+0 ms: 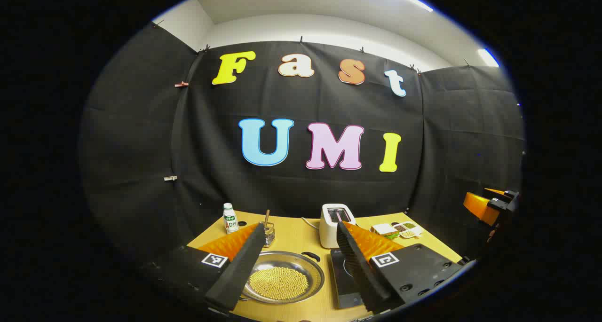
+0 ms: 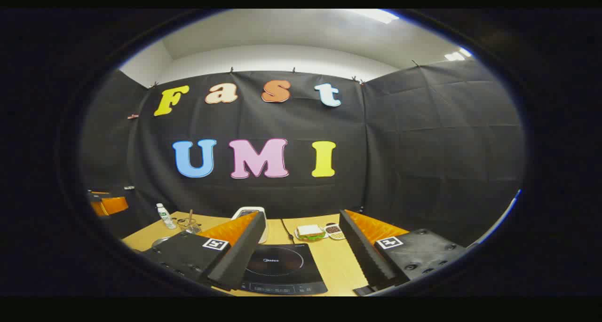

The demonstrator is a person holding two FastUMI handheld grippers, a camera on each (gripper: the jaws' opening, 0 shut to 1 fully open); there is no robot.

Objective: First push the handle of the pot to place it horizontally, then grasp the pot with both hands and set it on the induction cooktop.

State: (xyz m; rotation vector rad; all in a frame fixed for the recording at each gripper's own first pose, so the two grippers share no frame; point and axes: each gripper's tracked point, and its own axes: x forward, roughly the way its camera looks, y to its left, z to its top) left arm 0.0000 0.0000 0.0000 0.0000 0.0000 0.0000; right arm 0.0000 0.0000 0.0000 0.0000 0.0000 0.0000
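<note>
A shallow steel pot (image 1: 301, 271) filled with small yellow beans sits on the wooden table, seen between my left gripper's fingers. Its short black handle (image 1: 311, 255) lies at the far right of the rim. The black induction cooktop (image 1: 344, 277) lies just right of the pot, partly behind my right finger. My left gripper (image 1: 300, 225) hangs open above the table, holding nothing. In the right gripper view the cooktop (image 2: 277, 265) lies between the fingers of my right gripper (image 2: 302, 215), which is open and holds nothing. The left gripper (image 2: 108, 203) shows far left there, and the right gripper (image 1: 489, 204) at the left view's right edge.
A white toaster (image 1: 335, 223) stands behind the cooktop with its cord trailing left. A small bottle (image 1: 230, 217) and a wire basket (image 1: 269, 233) with a stick stand at the back left. A sandwich (image 2: 310, 231) and small food trays (image 1: 405, 229) lie at the back right.
</note>
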